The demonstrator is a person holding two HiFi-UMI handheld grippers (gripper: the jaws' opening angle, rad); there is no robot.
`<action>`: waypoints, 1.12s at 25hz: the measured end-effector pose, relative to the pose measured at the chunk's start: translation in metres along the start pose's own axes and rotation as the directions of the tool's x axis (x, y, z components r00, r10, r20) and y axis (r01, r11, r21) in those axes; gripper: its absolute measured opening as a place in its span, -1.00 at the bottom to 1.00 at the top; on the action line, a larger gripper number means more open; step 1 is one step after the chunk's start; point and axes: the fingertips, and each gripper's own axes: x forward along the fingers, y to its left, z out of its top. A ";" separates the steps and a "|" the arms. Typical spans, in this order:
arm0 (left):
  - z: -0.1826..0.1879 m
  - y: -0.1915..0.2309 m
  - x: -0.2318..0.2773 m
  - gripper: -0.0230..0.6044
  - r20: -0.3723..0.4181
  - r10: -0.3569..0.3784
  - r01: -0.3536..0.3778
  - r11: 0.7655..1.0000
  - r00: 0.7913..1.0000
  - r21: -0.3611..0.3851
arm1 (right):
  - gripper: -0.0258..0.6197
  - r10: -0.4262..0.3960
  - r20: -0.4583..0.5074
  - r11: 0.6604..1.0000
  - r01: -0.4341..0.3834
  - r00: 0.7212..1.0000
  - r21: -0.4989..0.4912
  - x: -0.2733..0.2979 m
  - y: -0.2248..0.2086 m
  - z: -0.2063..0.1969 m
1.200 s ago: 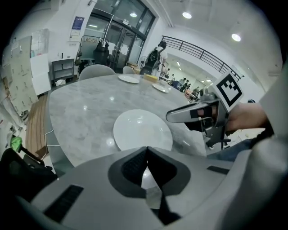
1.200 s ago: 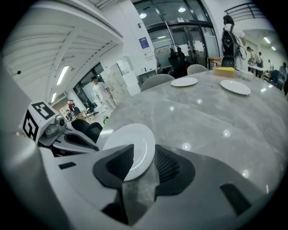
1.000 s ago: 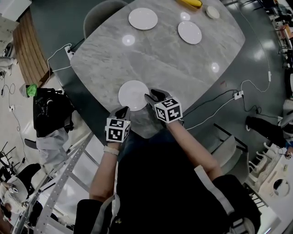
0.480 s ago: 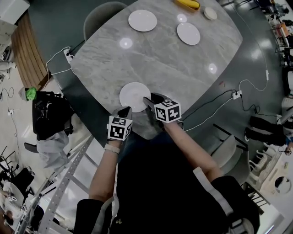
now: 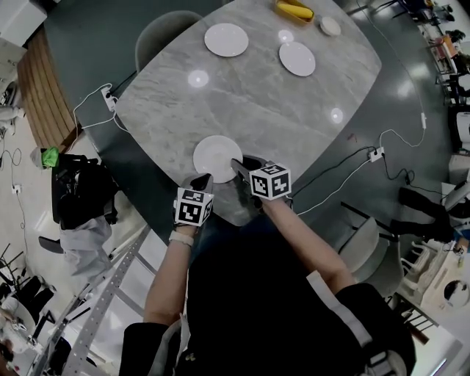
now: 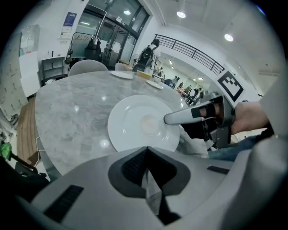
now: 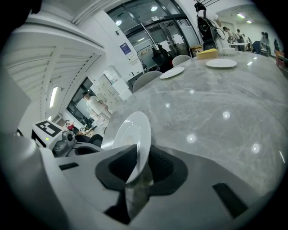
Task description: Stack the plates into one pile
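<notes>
The nearest white plate [image 5: 215, 153] lies by the table's near edge. My right gripper [image 5: 237, 166] is at its right rim; its jaws have just been closing, and in the right gripper view the rim of this plate [image 7: 131, 133] sits between the pads of that gripper [image 7: 139, 162], which press on it. My left gripper [image 5: 200, 180] waits just short of the plate's near rim, shut and empty. The left gripper view shows its tips [image 6: 146, 150] meeting before the plate [image 6: 139, 126]. Two more white plates [image 5: 226, 39] [image 5: 297, 58] lie at the far side.
The grey marble table [image 5: 257, 95] also carries a yellow object [image 5: 294, 10] and a small bowl [image 5: 330, 26] at its far edge. A grey chair [image 5: 158, 29] stands at the far left. Cables and a power strip [image 5: 378, 154] lie on the floor at right.
My right gripper has shifted slightly onto the plate's right rim and its jaws have narrowed around it. The left gripper has stayed put.
</notes>
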 end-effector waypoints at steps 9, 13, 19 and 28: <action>0.015 -0.012 -0.014 -0.90 0.023 0.045 -0.044 0.999 0.999 -0.028 | -0.77 0.038 0.079 0.999 -0.041 0.996 0.032 -0.022 0.002 0.021; 0.027 -0.019 -0.018 -0.90 0.032 0.078 -0.076 0.996 0.996 -0.044 | -0.84 0.094 0.102 0.991 -0.103 0.990 0.083 -0.034 -0.005 0.037; 0.047 -0.026 -0.023 -0.90 0.032 0.176 -0.170 0.976 0.984 -0.136 | -0.84 0.185 0.072 0.971 -0.193 0.980 0.138 -0.047 -0.026 0.068; 0.060 -0.051 -0.009 -0.90 0.015 0.293 -0.280 0.925 0.956 -0.257 | -0.83 0.269 0.121 0.910 -0.294 0.955 0.292 -0.052 -0.091 0.116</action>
